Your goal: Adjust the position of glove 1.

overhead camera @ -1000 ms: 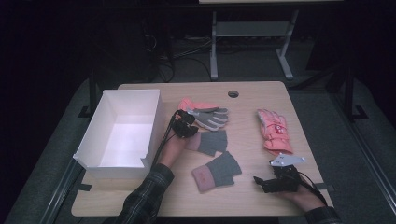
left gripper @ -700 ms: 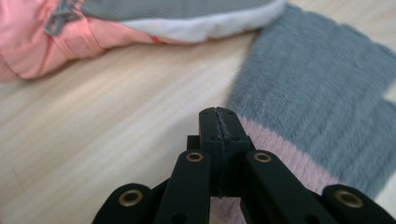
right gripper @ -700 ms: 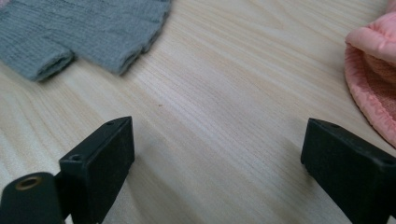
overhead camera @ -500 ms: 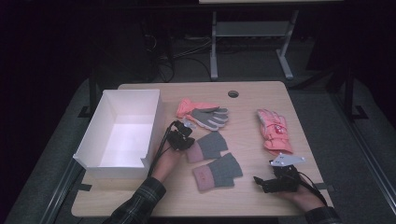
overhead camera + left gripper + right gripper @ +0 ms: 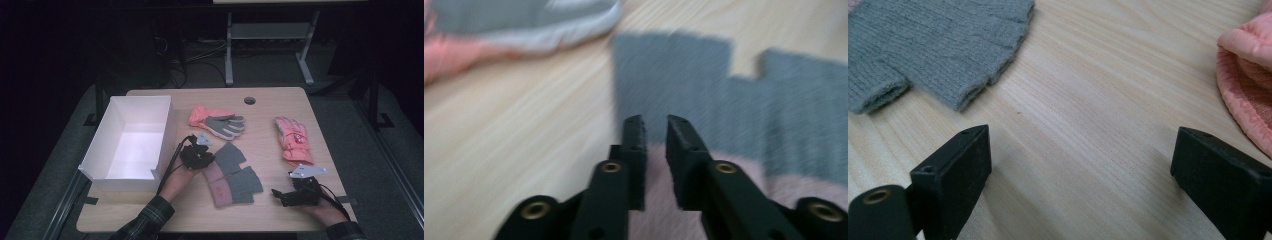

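Dim room, pale wood counter (image 5: 260, 100). Left gripper (image 5: 655, 125), fingers nearly shut, over soft, limp knit glove (image 5: 229, 160): pinch cuff. Right gripper (image 5: 1080, 160) wide, empty.

Left gripper (image 5: 654, 125) low over the table (image 5: 260, 97), jaws nearly closed, narrow gap between them (view blurred). Left forearm enters from table's near edge. Right gripper (image 5: 1078, 165) near table's front right corner, jaws spread wide, low above the wood.

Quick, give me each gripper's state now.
Left gripper: nearly shut over the grey fingerless glove; grip cannot be told.
Right gripper: open, holding nothing.
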A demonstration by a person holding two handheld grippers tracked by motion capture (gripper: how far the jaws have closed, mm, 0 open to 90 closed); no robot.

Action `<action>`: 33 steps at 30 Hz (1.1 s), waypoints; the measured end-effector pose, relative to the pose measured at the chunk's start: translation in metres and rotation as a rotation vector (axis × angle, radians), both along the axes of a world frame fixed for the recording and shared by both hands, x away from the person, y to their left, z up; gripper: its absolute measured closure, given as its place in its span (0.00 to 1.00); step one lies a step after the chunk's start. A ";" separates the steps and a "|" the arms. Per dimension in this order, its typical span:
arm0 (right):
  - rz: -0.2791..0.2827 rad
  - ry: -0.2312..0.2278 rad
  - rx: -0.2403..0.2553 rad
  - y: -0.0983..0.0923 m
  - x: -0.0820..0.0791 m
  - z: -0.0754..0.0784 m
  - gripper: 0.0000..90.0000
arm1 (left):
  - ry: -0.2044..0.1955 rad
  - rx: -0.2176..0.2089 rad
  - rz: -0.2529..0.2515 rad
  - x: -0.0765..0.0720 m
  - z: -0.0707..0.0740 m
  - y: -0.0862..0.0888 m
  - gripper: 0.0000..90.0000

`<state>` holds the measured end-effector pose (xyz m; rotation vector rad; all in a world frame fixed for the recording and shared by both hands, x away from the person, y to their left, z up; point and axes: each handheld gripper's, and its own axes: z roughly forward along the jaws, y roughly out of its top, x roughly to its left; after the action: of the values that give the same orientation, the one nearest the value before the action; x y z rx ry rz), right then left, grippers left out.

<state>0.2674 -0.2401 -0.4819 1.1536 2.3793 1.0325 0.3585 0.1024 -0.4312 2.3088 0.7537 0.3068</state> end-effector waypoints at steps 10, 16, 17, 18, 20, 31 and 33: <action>0.000 -0.002 -0.002 0.000 0.000 0.000 0.09 | 0.033 0.006 -0.125 0.007 -0.015 -0.016 0.73; -0.001 0.000 -0.001 0.000 0.000 0.000 0.09 | 0.048 0.024 -0.129 0.010 -0.026 -0.016 0.70; -0.001 -0.001 -0.001 0.000 0.000 0.000 0.09 | 0.045 0.020 -0.132 0.010 -0.027 -0.016 0.71; -0.001 0.000 -0.001 0.000 0.000 0.000 0.09 | 0.052 0.015 -0.131 0.011 -0.027 -0.015 0.72; -0.001 -0.001 -0.001 0.000 0.000 0.000 0.09 | 0.048 0.016 -0.133 0.009 -0.028 -0.016 0.75; -0.001 -0.001 -0.001 0.000 0.000 0.000 0.09 | 0.065 0.035 -0.125 0.010 -0.023 -0.020 0.96; -0.001 -0.001 -0.001 0.000 0.000 0.000 0.09 | 0.073 0.022 -0.123 0.012 -0.020 -0.018 0.96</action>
<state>0.2676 -0.2400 -0.4820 1.1540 2.3780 1.0307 0.3703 0.0841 -0.4513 2.3860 0.6432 0.1762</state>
